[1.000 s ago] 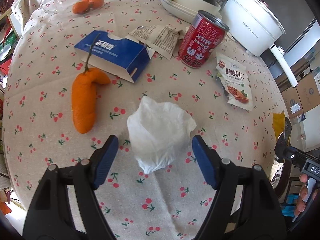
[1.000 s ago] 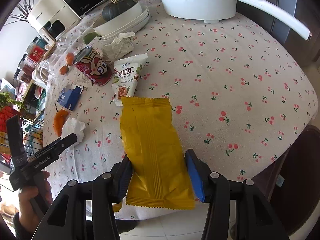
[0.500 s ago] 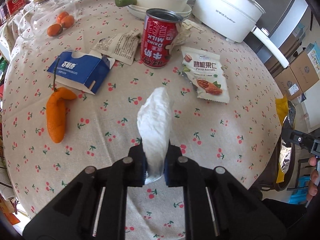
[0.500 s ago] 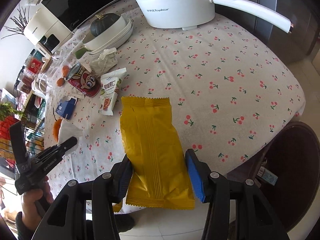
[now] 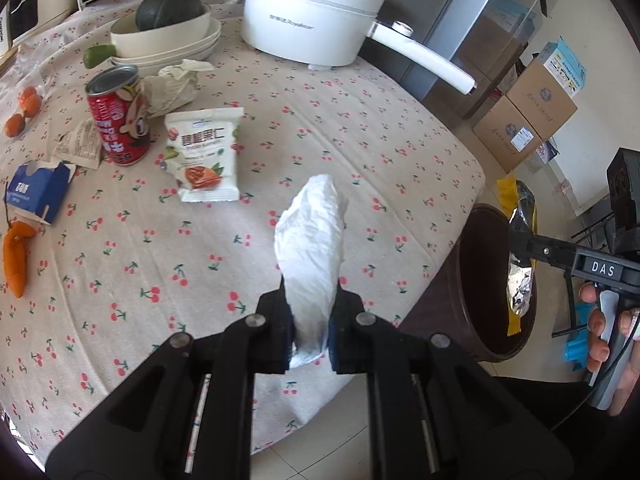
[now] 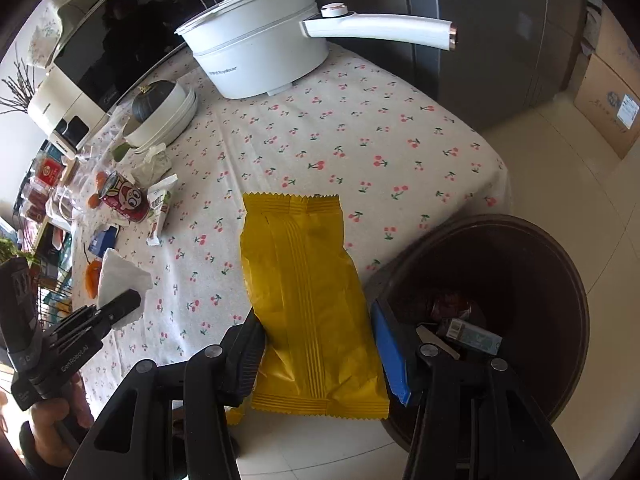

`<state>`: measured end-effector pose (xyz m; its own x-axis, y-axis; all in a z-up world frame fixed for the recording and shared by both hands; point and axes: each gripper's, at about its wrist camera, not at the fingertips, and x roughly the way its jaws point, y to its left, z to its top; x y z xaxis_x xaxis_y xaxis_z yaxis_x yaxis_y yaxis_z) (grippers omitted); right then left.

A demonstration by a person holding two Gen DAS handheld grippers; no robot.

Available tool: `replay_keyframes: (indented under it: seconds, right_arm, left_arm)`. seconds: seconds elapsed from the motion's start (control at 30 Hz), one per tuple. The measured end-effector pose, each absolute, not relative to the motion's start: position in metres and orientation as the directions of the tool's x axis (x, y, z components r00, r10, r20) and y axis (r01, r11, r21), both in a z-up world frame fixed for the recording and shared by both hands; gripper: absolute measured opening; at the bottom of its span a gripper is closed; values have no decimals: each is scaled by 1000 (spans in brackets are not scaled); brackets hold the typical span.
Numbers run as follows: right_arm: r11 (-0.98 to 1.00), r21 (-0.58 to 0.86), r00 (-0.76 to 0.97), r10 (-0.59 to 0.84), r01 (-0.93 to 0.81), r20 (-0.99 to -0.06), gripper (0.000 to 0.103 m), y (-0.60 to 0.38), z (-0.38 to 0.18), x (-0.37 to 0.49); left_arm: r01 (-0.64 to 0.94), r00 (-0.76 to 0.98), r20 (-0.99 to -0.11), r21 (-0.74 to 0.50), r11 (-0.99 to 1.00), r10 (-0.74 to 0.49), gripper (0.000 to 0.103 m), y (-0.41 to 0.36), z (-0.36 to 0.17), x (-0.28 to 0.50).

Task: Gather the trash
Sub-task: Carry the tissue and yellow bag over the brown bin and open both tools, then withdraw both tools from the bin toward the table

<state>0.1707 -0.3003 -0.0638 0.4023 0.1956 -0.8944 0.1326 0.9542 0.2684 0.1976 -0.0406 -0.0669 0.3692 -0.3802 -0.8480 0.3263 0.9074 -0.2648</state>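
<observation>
Crumpled white tissue paper (image 5: 314, 248) sits pinched between the jaws of the left gripper (image 5: 311, 330), which press together on its lower end; the tissue is lifted above the near edge of the round desk with the cherry-print cloth (image 5: 360, 140). Flat yellow snack wrapper (image 6: 308, 300) is clamped between the jaws of the right gripper (image 6: 316, 354), held by its two long sides, with its lower part over the floor and its upper part in front of the desk edge. Just to the right of it stands the dark brown round trash bin (image 6: 560, 264), close beside the desk; some small packaging lies at its bottom, too dark to tell more. In the left wrist view the yellow wrapper hangs above the bin opening, and fingers of the right hand (image 5: 612, 332) show around the handle.

Further on the desk lie a white nut snack packet (image 5: 206, 154), a red drink can (image 5: 118, 120) standing upright, a piece of crumpled beige paper (image 5: 174, 84) behind it, a blue cardboard box (image 5: 38, 192) and an orange chili-shaped vegetable (image 5: 16, 260) at the left edge. At the far side stand stacked cream bowls (image 5: 168, 40) with a dark green pumpkin (image 5: 170, 10) in the top one, and a white electric pot with a long handle (image 5: 312, 20)
</observation>
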Motion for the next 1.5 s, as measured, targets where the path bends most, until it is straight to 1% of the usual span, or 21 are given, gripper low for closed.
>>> replay_keyframes:
  seconds: [0.3,0.53,0.8,0.9,0.93,0.97,1.03,1.1,1.13,1.2,1.27,1.33,1.4,1.43,1.47,1.5]
  right_arm:
    - [943,208,367,103,261,-924,54,-389,-87,127]
    - [921,167,311,53,352,-949,54,-446,-115,98]
    - [922,136,277,32,364,-960,54,-473,-129,85]
    - [923,132,272,31,361,-962,54,-477,-131,84]
    - [923,132,273,31,361,-962,54,-479,-130,84]
    - [923,132,274,31,360,-961,54,-479,-130,85]
    - [924,134,277,32,358,-960,54,-483,-129,85]
    - [925,135,280,33,356,-960,55,-484,-127,86]
    - [925,137,281,34,355,-959,55,-485,-127,85]
    - [924,142,281,39,356,-959,55,-484,-127,88]
    - [922,143,280,40,359,-959,55,-479,-126,85]
    - [921,147,282,43,360,-958,55,-478,-124,86]
    - [921,153,288,46,359,-957,55,-476,-121,87]
    - [921,155,290,48,357,-956,59,-475,-119,87]
    - [921,158,291,51,357,-955,67,-473,-117,88]
    - [922,159,291,53,354,-955,71,-472,-115,90]
  left_arm:
    - [496,273,-842,-291,818,-465,14,-136,-82,174]
    - [585,176,-852,-312,748,-493,15,-207,-103,162]
    - [649,109,-856,-324,689,-506,15,-256,-123,152]
    - [660,100,-857,-324,678,-506,18,-260,-127,153]
    - [662,101,-858,-320,678,-503,20,-261,-128,154]
    - [664,94,-861,-319,676,-499,25,-262,-128,156]
    - [661,89,-862,-323,677,-499,58,-258,-125,157]
    - [656,119,-863,-303,691,-492,72,-254,-122,157]
    - [654,124,-864,-298,695,-488,77,-252,-119,157]
    - [652,133,-869,-285,703,-476,86,-247,-116,158]
    - [653,154,-871,-265,710,-467,89,-240,-112,158]
    - [645,167,-875,-252,721,-455,95,-234,-110,160]
    - [632,180,-873,-250,734,-453,97,-225,-106,162]
    - [625,184,-872,-252,739,-453,97,-220,-103,164]
    - [617,189,-871,-254,745,-453,98,-214,-101,166]
    - [609,196,-870,-254,751,-453,99,-209,-98,168]
